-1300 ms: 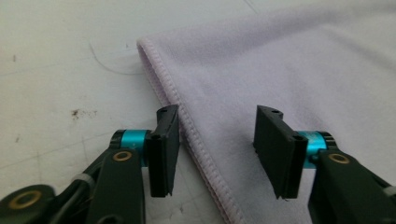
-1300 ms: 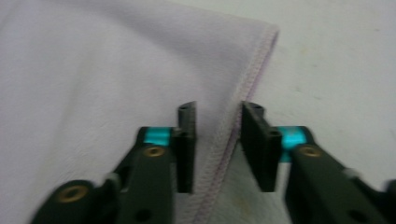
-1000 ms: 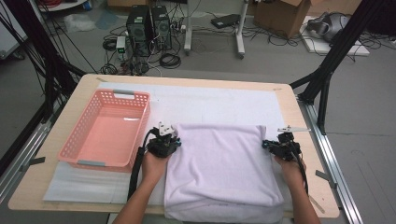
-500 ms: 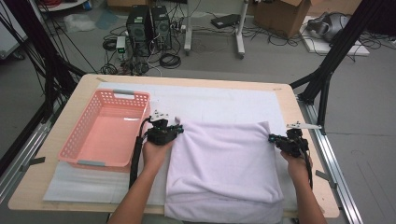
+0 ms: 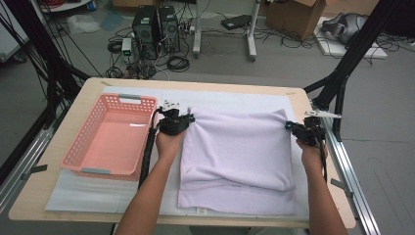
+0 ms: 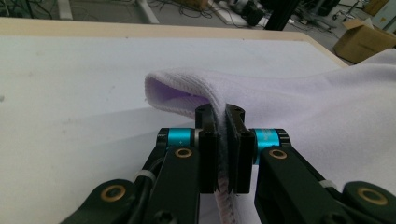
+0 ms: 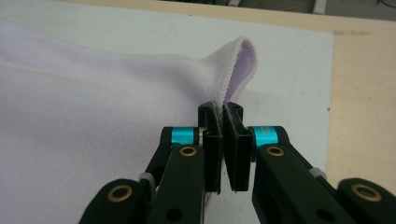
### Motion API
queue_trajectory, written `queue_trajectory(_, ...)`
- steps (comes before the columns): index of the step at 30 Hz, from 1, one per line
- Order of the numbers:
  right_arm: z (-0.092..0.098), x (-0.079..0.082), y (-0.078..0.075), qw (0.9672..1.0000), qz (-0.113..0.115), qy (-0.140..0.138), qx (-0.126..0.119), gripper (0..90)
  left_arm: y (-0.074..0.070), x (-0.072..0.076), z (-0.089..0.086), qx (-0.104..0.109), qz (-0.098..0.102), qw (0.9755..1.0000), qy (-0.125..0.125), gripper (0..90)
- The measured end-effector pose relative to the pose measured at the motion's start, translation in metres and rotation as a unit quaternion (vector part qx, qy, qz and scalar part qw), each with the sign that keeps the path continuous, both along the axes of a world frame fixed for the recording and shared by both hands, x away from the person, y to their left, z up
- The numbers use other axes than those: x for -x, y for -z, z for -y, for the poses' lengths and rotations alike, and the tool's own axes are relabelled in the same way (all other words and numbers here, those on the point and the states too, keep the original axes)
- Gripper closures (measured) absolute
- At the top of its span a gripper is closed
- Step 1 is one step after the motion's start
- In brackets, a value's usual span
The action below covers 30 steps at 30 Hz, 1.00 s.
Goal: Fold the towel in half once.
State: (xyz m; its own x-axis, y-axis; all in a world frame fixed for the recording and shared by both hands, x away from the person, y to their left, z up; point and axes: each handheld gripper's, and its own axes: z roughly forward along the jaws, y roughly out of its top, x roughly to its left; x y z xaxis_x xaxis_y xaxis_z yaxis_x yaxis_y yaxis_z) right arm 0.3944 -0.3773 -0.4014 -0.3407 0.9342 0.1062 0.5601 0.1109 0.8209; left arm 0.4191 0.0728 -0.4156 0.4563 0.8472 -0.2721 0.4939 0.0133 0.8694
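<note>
Where the soft lilac towel (image 5: 237, 156) lies folded on the white sheet (image 5: 93, 193) near the surface's front edge, its far corners are pinched: left tool (image 5: 188, 118) and right tool (image 5: 288, 126) both clenched on ribbed hem. Perforated pink plastic basket (image 5: 110, 134) sits left.

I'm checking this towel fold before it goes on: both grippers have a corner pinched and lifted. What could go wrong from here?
1. Each gripper, left gripper and right gripper, pinches only a thin edge of the towel, so a corner might slip out under tension.
2. The lower layer already shows creases near the front; they could get folded in.
3. The left corner hangs close to the pink basket and might snag on its rim.
</note>
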Motion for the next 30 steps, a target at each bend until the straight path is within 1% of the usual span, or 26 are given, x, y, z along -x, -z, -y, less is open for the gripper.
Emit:
queue_trajectory(1, -0.001, -0.009, -0.001, 1.0, 0.002, 0.005, 0.003, 86.8, -0.001, -0.007, 0.002, 0.003, 0.003, 1.0, 0.0, 84.5)
queue_trajectory(2, -0.002, -0.011, -0.002, 0.9999, 0.007, 0.008, 0.006, 86.8, -0.001, -0.007, 0.002, 0.003, 0.003, 1.0, 0.0, 84.4)
queue_trajectory(3, -0.002, -0.015, -0.002, 0.9999, 0.005, 0.012, 0.008, 86.8, 0.0, -0.013, 0.002, 0.014, 0.002, 0.9999, -0.001, 84.4)
queue_trajectory(4, -0.002, -0.019, -0.001, 0.9998, 0.002, 0.016, 0.01, 86.8, 0.0, -0.013, 0.002, 0.014, 0.002, 0.9999, -0.001, 84.4)
queue_trajectory(5, -0.001, -0.023, -0.001, 0.9998, -0.001, 0.019, 0.011, 86.7, 0.002, -0.018, 0.004, 0.015, 0.002, 0.9999, -0.001, 84.3)
queue_trajectory(6, -0.001, -0.026, -0.001, 0.9997, 0.001, 0.022, 0.01, 86.7, 0.002, -0.018, 0.004, 0.015, 0.002, 0.9999, -0.001, 84.3)
queue_trajectory(8, 0.0, -0.029, -0.001, 0.9997, 0.0, 0.025, 0.006, 86.7, 0.004, -0.021, 0.005, 0.016, 0.002, 0.9999, -0.005, 84.0)
queue_trajectory(9, -0.001, -0.034, -0.001, 0.9995, 0.001, 0.03, 0.006, 86.4, 0.006, -0.023, 0.005, 0.019, 0.004, 0.9997, -0.011, 83.6)
queue_trajectory(10, -0.002, -0.036, -0.001, 0.9995, 0.001, 0.031, 0.011, 86.1, 0.008, -0.024, 0.005, 0.014, 0.006, 0.9997, -0.016, 82.9)
queue_trajectory(11, -0.003, -0.037, 0.0, 0.9993, 0.004, 0.033, 0.014, 84.8, 0.01, -0.024, 0.005, 0.009, 0.003, 0.9997, -0.021, 81.0)
queue_trajectory(12, -0.004, -0.037, 0.001, 0.9991, 0.006, 0.039, 0.015, 82.0, 0.011, -0.024, 0.005, 0.012, -0.005, 0.9997, -0.022, 77.0)
queue_trajectory(13, -0.004, -0.037, 0.002, 0.9986, 0.004, 0.051, 0.016, 74.4, 0.012, -0.024, 0.006, 0.015, -0.011, 0.9997, -0.017, 68.7)
queue_trajectory(14, -0.004, -0.037, 0.002, 0.9986, 0.004, 0.051, 0.016, 74.4, 0.012, -0.024, 0.006, 0.015, -0.011, 0.9997, -0.017, 64.1)
queue_trajectory(15, -0.003, -0.037, 0.002, 0.9986, -0.004, 0.053, 0.005, 70.9, 0.013, -0.021, 0.007, 0.017, -0.011, 0.9998, -0.009, 62.7)
queue_trajectory(16, -0.002, -0.036, 0.002, 0.9987, -0.008, 0.051, 0.002, 69.8, 0.013, -0.021, 0.007, 0.017, -0.011, 0.9998, -0.009, 61.2)
queue_trajectory(17, -0.002, -0.034, 0.001, 0.9988, -0.009, 0.047, 0.001, 69.4, 0.016, -0.016, 0.008, 0.019, -0.004, 0.9998, 0.0, 60.0)
queue_trajectory(19, -0.001, -0.031, -0.001, 0.9991, -0.01, 0.041, -0.005, 68.3, 0.02, -0.013, 0.01, 0.016, -0.014, 0.9997, 0.011, 58.3)
queue_trajectory(20, -0.001, -0.029, -0.002, 0.9993, -0.011, 0.036, -0.006, 68.0, 0.02, -0.013, 0.01, 0.016, -0.014, 0.9997, 0.011, 57.1)
queue_trajectory(22, -0.001, -0.024, -0.005, 0.9996, -0.016, 0.023, -0.002, 67.1, 0.024, -0.006, 0.011, 0.021, -0.008, 0.9996, 0.019, 57.2)
queue_trajectory(23, -0.001, -0.021, -0.005, 0.9996, -0.018, 0.017, -0.01, 66.9, 0.025, 0.0, 0.012, 0.02, -0.008, 0.9994, 0.029, 57.0)
queue_trajectory(24, -0.001, -0.021, -0.005, 0.9996, -0.018, 0.017, -0.01, 66.9, 0.025, 0.0, 0.012, 0.02, -0.008, 0.9994, 0.029, 56.1)
queue_trajectory(25, 0.001, -0.013, -0.007, 0.9995, -0.026, 0.004, -0.016, 65.6, 0.025, 0.002, 0.013, 0.013, -0.014, 0.999, 0.041, 54.3)
queue_trajectory(26, 0.002, -0.01, -0.007, 0.9994, -0.028, -0.002, -0.018, 65.2, 0.025, 0.005, 0.014, 0.011, -0.014, 0.9989, 0.044, 53.9)
queue_trajectory(27, 0.002, -0.007, -0.006, 0.9993, -0.03, -0.01, -0.021, 64.7, 0.025, 0.013, 0.014, 0.015, -0.001, 0.9987, 0.049, 54.5)
queue_trajectory(28, 0.003, -0.004, -0.006, 0.9992, -0.033, -0.013, -0.018, 64.7, 0.026, 0.017, 0.013, 0.012, 0.001, 0.9985, 0.053, 54.5)
queue_trajectory(30, 0.005, 0.003, -0.004, 0.9988, -0.041, -0.023, -0.015, 63.6, 0.024, 0.022, 0.013, 0.004, -0.014, 0.9977, 0.066, 53.9)
